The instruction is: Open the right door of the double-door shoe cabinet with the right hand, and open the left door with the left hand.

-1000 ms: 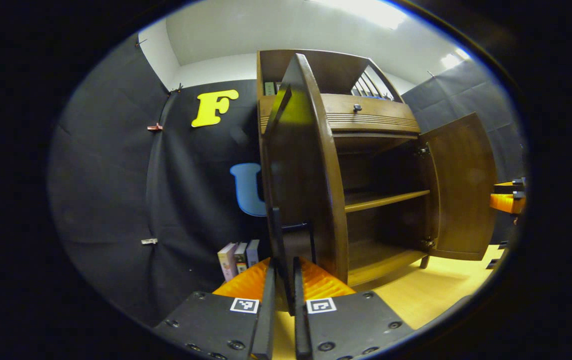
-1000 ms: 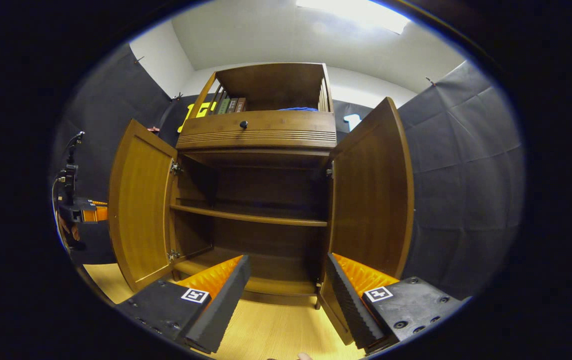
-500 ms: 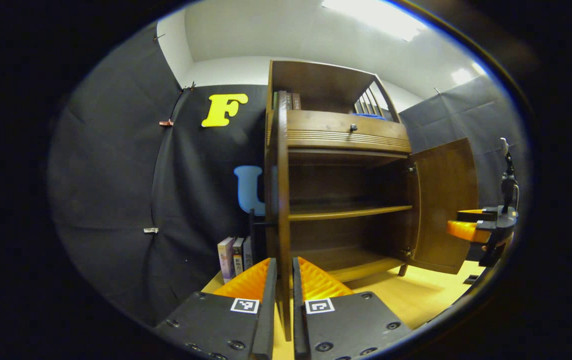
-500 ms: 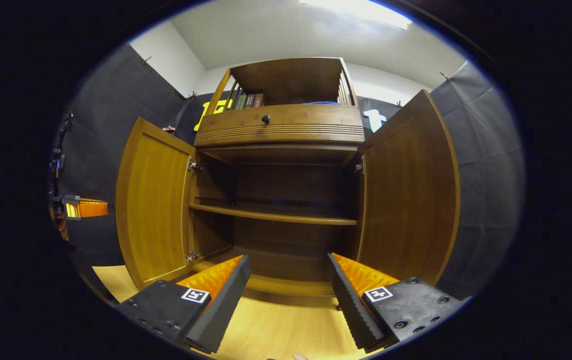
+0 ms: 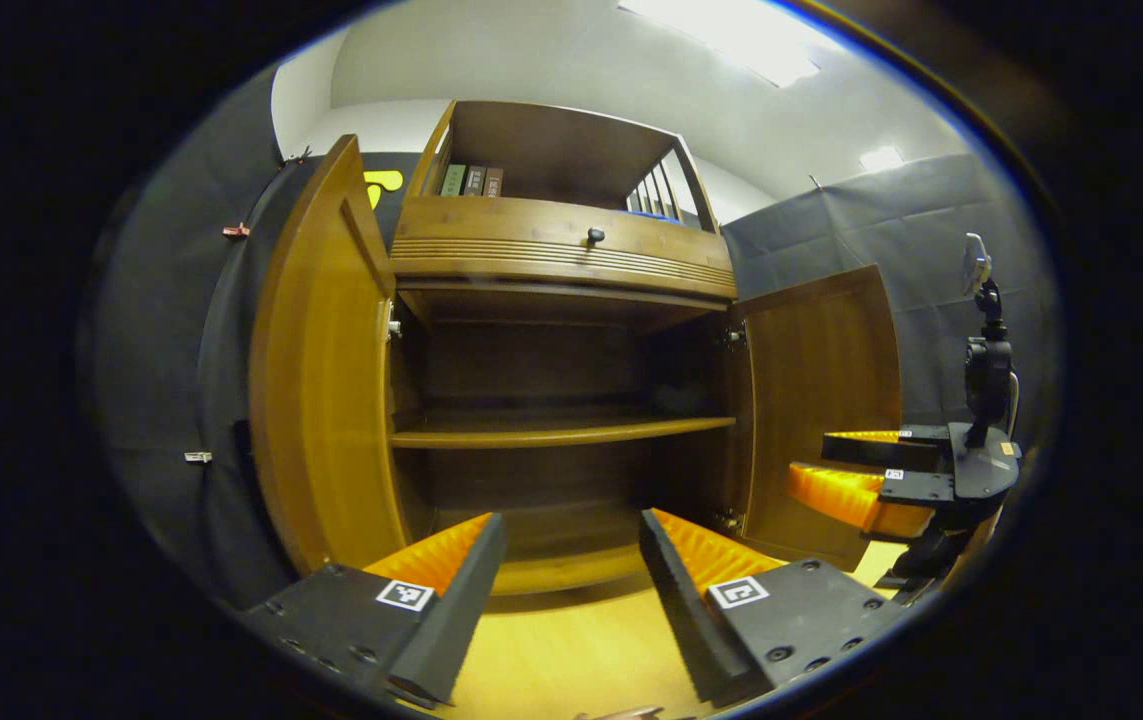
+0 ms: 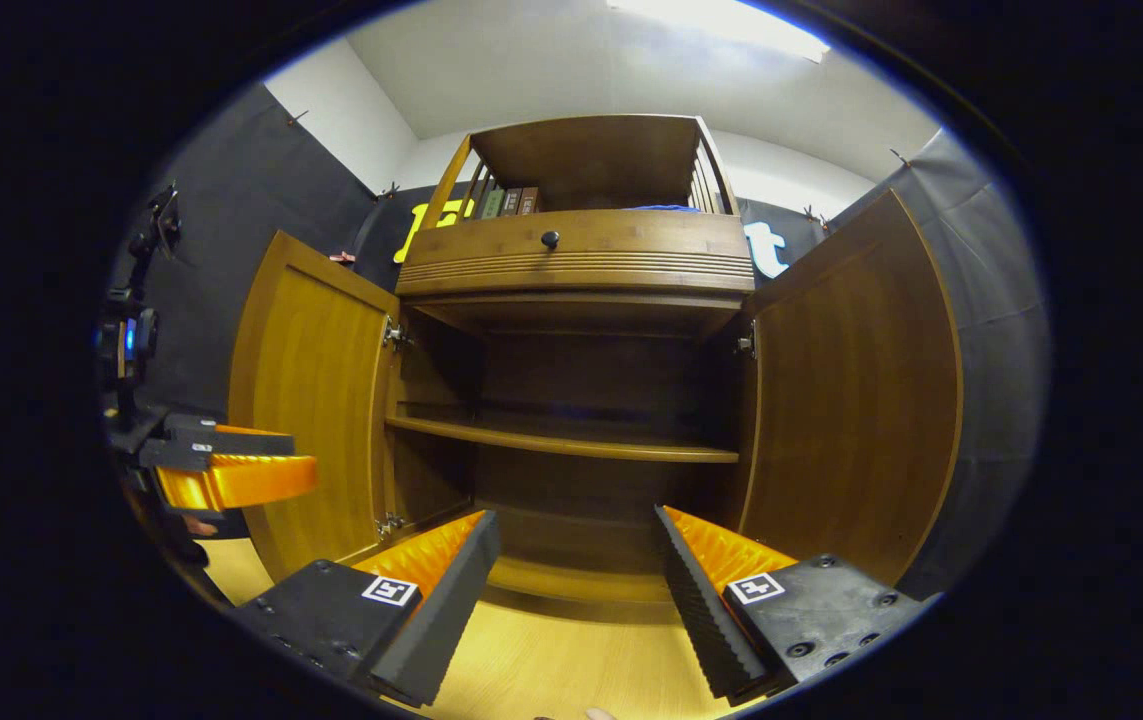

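- The cabinet [image 6: 571, 270] is standing on a pale wood floor [image 6: 551, 665] against the dark booth wall, straight ahead of both grippers.
- It is showing warm brown wood, with a ribbed drawer [image 6: 576, 255] bearing one dark knob [image 6: 550, 239] above the doors.
- Both doors are standing wide open: the left door [image 6: 306, 400] is swinging out on the left, the right door [image 6: 856, 390] on the right, their paler inner faces turned inward.
- Inside, one shelf [image 6: 561, 445] is crossing the dark interior at mid height; nothing can be made out lying on it.
- Books [image 6: 506, 202] are standing in the open top compartment, with something blue [image 6: 666, 208] beside them.
- The left gripper [image 5: 563, 570] is hovering before the cabinet's base, its fingers spread wide apart and holding nothing.
- The right gripper [image 6: 576, 575] is doing likewise, fingers apart, gripping nothing, near the right door but not touching it.
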